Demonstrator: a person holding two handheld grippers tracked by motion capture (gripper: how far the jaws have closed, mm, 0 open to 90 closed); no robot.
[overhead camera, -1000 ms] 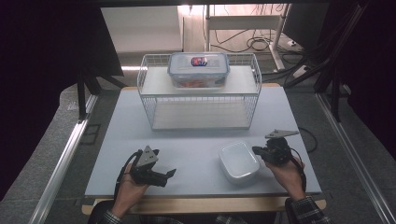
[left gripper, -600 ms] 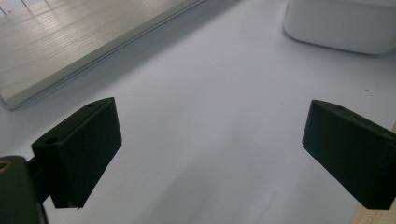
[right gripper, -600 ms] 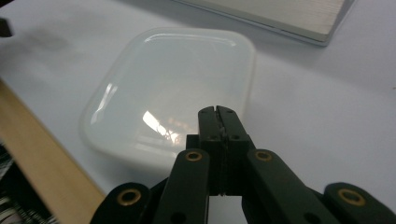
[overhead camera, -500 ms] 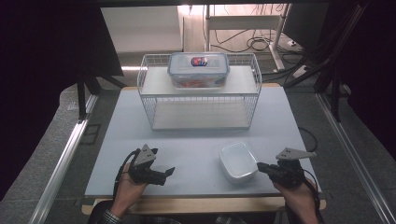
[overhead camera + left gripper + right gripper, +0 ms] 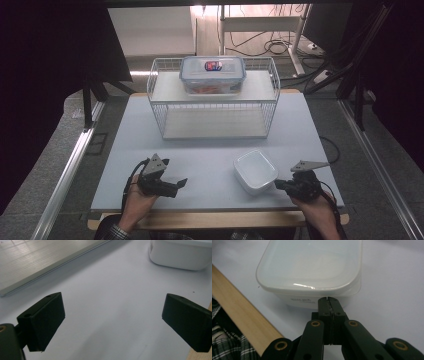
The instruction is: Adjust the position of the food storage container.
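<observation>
High view: white container (image 5: 255, 171) near right on tabletop (image 5: 210, 150); right gripper (image 5: 280, 184) beside its near right corner, likely set to nudge it
Left gripper view: left gripper (image 5: 112, 322) jaws wide apart, empty
Right gripper view: jaws pressed together, tips at container wall; contact unclear

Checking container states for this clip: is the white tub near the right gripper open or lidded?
Open, and it looks empty. The white tub sits upright with no lid, its bare inside in plain sight in the right gripper view.
</observation>
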